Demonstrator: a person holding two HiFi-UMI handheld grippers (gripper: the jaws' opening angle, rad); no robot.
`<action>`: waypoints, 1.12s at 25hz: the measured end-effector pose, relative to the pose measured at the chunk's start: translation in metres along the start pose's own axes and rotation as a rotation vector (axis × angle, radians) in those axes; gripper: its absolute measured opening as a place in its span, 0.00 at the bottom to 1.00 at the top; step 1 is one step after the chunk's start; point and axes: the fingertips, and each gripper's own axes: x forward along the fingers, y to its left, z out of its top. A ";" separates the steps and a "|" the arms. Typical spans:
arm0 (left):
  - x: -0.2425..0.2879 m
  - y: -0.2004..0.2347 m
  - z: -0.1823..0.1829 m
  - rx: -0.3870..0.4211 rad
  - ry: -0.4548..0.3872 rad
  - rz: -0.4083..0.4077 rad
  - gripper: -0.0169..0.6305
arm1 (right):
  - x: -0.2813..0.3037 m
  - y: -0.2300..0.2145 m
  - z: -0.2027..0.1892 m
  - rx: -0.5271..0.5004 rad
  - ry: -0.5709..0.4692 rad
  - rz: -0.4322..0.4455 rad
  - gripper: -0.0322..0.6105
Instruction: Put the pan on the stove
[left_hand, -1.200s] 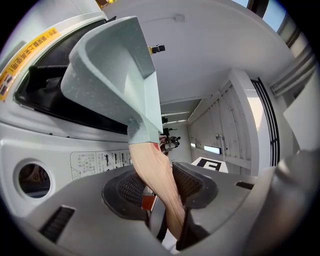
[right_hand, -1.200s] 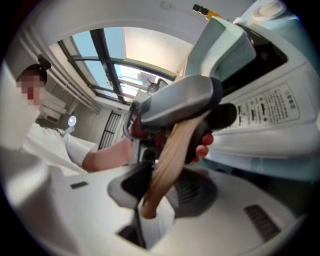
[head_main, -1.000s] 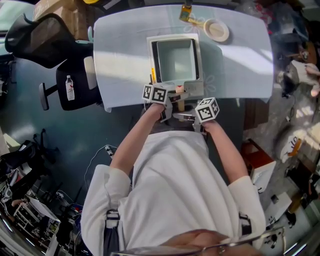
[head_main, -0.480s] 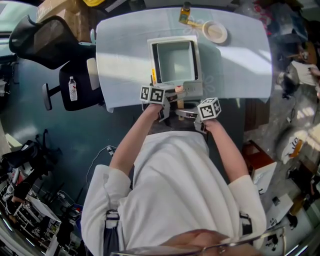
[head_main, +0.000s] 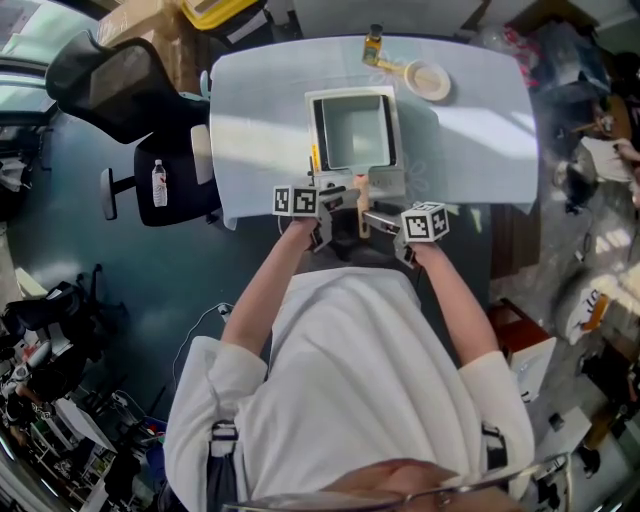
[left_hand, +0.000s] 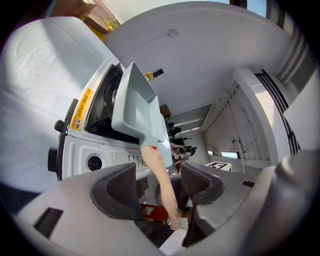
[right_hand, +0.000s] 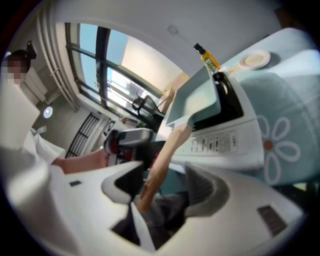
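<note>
The square pan (head_main: 352, 135) sits on the stove (head_main: 388, 182) at the middle of the desk's (head_main: 255, 130) near edge. Its wooden handle (head_main: 362, 192) juts out past that edge. The left gripper (head_main: 335, 198) and right gripper (head_main: 378, 217) flank the handle, jaws opening, pads clear of it. A bottle (head_main: 373, 45) and plate (head_main: 428, 80) stand by the far edge, and open cloth lies either side of the stove.

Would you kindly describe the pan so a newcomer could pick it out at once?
On the table with the pale blue cloth, a white portable stove stands near the front edge, and the pan sits on it. It is square and pale with a light wooden handle pointing at the person, unlike the round plate and small bottle at the far edge.
</note>
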 end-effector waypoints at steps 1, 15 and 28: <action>-0.004 -0.001 0.001 0.004 -0.013 0.004 0.48 | -0.003 -0.002 0.001 -0.010 -0.011 -0.021 0.45; -0.055 -0.039 0.015 0.283 -0.136 0.058 0.41 | -0.040 0.019 0.032 -0.257 -0.171 -0.248 0.31; -0.109 -0.080 0.010 0.543 -0.275 0.195 0.11 | -0.080 0.072 0.044 -0.423 -0.353 -0.369 0.11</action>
